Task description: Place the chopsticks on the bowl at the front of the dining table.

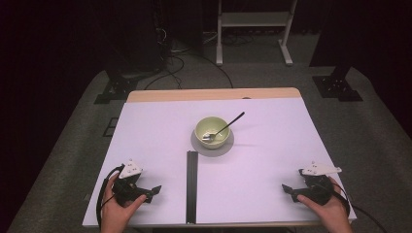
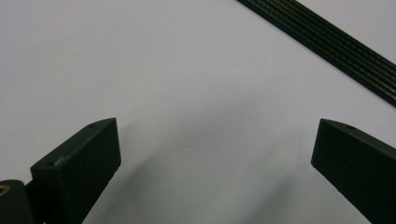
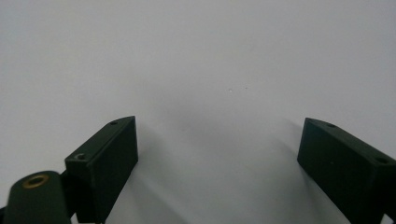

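Both grippers, left (image 1: 154, 190) and right (image 1: 285, 189), resting on table (image 1: 272, 145), jaws gaping wide, holding nothing; strip (image 1: 192, 187) lying between.

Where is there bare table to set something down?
Free: the white tabletop left of the black ribbed strip, and the stretch between that strip and the right gripper. Crowded: the middle, around the pale green bowl with its spoon on a grey saucer.

A lab: dark curtains (image 1: 58, 48), floor cables (image 1: 180, 63), white-covered table (image 1: 272, 160)
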`<state>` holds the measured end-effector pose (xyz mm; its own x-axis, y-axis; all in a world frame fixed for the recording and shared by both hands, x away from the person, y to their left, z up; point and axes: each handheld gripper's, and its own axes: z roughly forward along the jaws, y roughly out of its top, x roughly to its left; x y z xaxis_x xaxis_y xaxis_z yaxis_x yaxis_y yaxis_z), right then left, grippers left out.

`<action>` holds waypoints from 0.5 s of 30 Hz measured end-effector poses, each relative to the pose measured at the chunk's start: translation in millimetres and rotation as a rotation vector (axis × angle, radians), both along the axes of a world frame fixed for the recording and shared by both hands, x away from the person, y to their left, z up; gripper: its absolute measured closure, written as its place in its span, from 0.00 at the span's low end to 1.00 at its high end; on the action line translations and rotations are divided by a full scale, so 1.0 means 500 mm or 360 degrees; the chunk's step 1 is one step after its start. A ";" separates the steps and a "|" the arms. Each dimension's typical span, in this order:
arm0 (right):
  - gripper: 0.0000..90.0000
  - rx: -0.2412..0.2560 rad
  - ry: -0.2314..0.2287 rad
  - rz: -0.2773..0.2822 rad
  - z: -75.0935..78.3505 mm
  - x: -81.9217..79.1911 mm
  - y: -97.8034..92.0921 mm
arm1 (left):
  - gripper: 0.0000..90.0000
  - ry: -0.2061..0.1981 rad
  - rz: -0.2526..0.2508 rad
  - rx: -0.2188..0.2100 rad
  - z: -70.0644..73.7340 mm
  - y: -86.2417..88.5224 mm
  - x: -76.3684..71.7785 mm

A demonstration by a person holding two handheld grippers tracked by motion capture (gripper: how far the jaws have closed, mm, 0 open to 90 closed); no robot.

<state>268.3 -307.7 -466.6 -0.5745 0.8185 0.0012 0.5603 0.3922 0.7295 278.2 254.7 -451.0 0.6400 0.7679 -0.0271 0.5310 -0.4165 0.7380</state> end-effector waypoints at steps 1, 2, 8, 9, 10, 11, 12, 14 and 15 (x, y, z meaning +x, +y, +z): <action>0.12 -0.0001 -0.0001 0.0000 0.000 0.000 0.000 | 0.00 -0.0002 0.0001 0.0002 0.001 -0.002 0.001; 0.12 0.0000 -0.0001 0.0000 0.000 0.000 0.000 | 0.00 -0.0002 0.0000 0.0000 0.001 -0.003 0.002; 0.12 -0.0001 -0.0003 0.0000 0.000 0.000 0.000 | 0.00 -0.0014 -0.0011 0.0001 0.004 -0.007 0.004; 0.12 -0.0001 -0.0002 0.0000 0.000 0.000 0.000 | 0.00 -0.0014 -0.0011 0.0001 0.004 -0.007 0.004; 0.12 -0.0002 -0.0004 0.0000 0.000 0.000 0.000 | 0.00 -0.0011 -0.0008 -0.0005 0.004 -0.008 0.005; 0.12 -0.0001 -0.0003 0.0000 0.000 0.000 0.000 | 0.00 -0.0008 -0.0013 -0.0008 0.005 -0.009 0.006; 0.12 -0.0001 -0.0003 0.0000 0.000 0.000 0.000 | 0.00 -0.0012 -0.0013 -0.0011 0.006 -0.009 0.006; 0.12 -0.0001 -0.0003 0.0000 0.000 0.000 0.000 | 0.00 -0.0013 -0.0012 -0.0018 0.007 -0.010 0.007; 0.12 -0.0001 -0.0004 0.0000 0.000 0.000 0.000 | 0.00 -0.0015 -0.0015 -0.0019 0.008 -0.012 0.008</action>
